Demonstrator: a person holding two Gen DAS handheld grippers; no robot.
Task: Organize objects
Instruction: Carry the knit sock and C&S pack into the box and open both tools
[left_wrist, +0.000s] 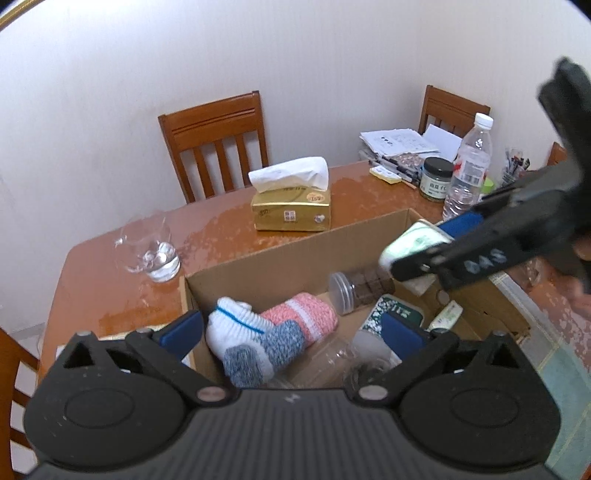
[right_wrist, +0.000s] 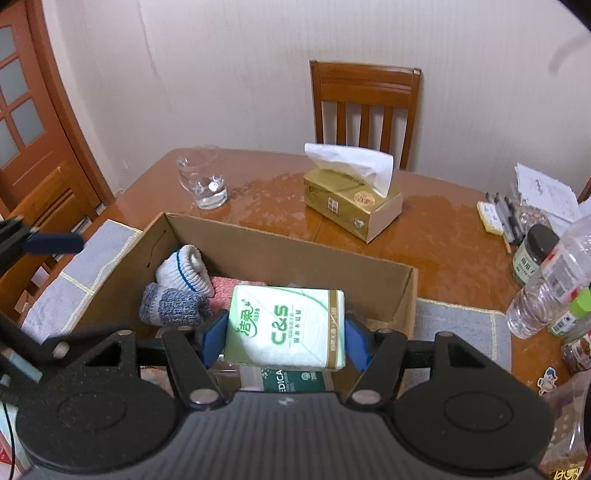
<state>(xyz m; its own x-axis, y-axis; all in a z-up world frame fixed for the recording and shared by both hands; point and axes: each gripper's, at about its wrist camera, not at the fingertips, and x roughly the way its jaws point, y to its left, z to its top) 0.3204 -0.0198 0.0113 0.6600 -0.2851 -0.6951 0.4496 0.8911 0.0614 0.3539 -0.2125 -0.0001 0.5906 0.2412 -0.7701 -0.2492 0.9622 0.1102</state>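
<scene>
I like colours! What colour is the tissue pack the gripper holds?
White and green tissue pack, clearest in the right wrist view.

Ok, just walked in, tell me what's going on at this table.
A person is tidying things into a cardboard box on the table, with a gripper in each hand. The right gripper is clamped on a green and white tissue pack, held over the box. The left gripper is open and empty above the box. Socks, a small jar and other items already lie inside. A gold tissue box and a glass sit outside on the table.
</scene>
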